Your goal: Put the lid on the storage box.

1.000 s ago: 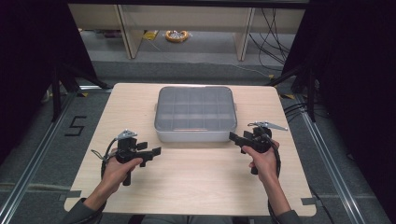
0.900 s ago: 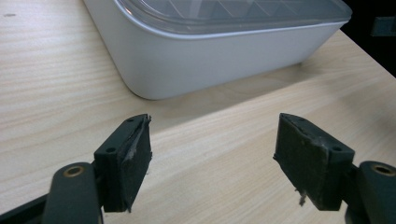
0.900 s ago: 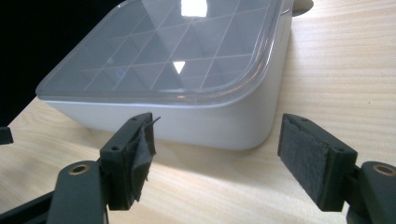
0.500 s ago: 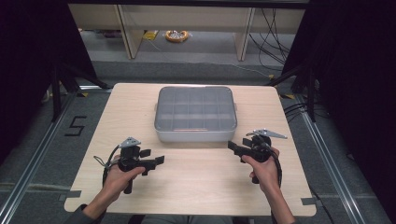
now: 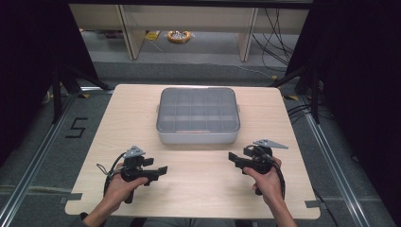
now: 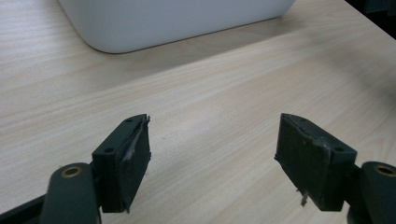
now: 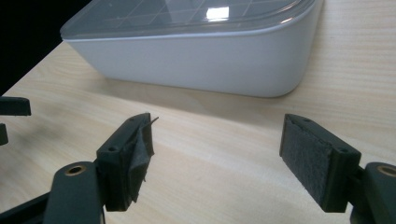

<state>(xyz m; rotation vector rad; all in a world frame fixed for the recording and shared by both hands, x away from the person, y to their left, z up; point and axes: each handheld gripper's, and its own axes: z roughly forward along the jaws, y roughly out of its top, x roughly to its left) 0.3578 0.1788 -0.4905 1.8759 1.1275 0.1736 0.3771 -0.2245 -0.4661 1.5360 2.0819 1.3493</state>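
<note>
Pale wood grain runs across the worktop (image 5: 198, 189) nearest me, bare between my two hands. My left hand (image 5: 119, 185) comes in at the lower left of the high view, gripping the left tool (image 5: 161, 171), which points toward the middle of the board. In the left gripper view its two black jaws stand wide apart with nothing but wood between them – released, holding nothing; the pad on one jaw looks frayed at its edge. My right hand (image 5: 267, 178) sits at the lower right, carrying the right tool (image 5: 232, 158) with its grey three-cornered plate (image 5: 270, 143) on top and its cable (image 5: 282, 176) trailing back along the wrist. The right gripper view shows those jaws spread just as wide, again with only bare worktop in the gap.

Farther out, in the middle of the board, lies the white compartment box (image 5: 197, 116) – a shallow rounded tray, its clear lid (image 7: 187, 18) on, with a grid of dividers visible through it. Both tools are short of it, apart from its near wall, one toward each near corner; neither touches it.

Beyond the far edge, grey floor (image 5: 198, 61) stretches to pale furniture legs, with a yellow coil (image 5: 178, 36) lying among loose cables. Dark curtains close in both sides.
</note>
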